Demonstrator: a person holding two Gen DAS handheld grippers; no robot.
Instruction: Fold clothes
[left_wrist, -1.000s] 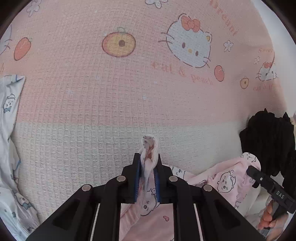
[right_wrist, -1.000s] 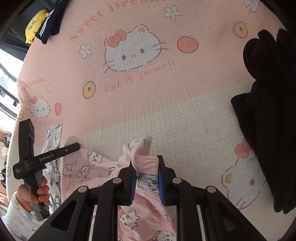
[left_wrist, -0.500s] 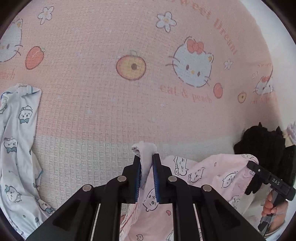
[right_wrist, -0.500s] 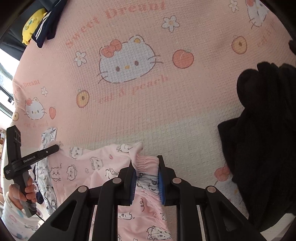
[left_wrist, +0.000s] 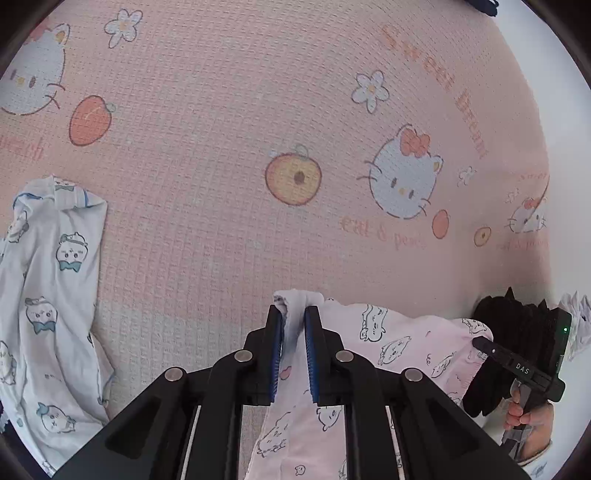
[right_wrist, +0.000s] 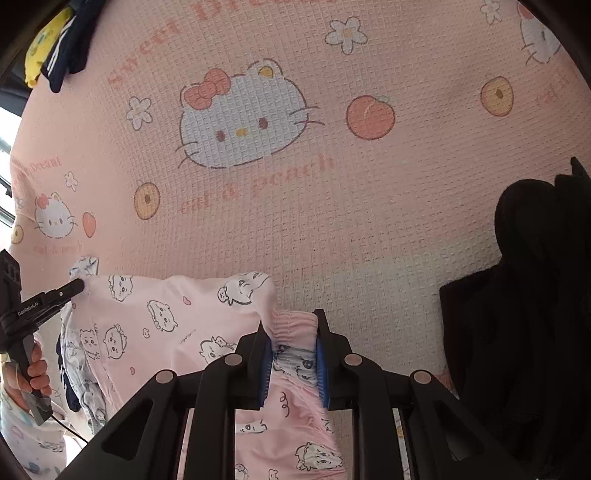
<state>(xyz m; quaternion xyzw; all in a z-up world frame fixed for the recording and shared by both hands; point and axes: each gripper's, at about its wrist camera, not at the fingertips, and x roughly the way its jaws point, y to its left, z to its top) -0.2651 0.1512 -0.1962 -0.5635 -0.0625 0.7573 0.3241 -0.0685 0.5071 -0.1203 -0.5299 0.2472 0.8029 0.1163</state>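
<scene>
Left wrist view: "Sweet Dream" and "cat & peach" are printed on the pink waffle-weave cat-pattern bedspread (left_wrist: 207, 229). The left tool (left_wrist: 294, 350) is clamped on a corner of the pale pink cartoon-print garment (left_wrist: 399, 343), the right tool (right_wrist: 291, 363) on its gathered waistband; it hangs stretched between them over the bed. A white blue-trimmed printed garment (left_wrist: 55, 295) lies left, a black garment (right_wrist: 528, 314) right.

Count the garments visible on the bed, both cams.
4: pink garment held by both grippers; white-blue one lying at left; black one at right; navy-yellow clothing at far edge. More may be hidden.
</scene>
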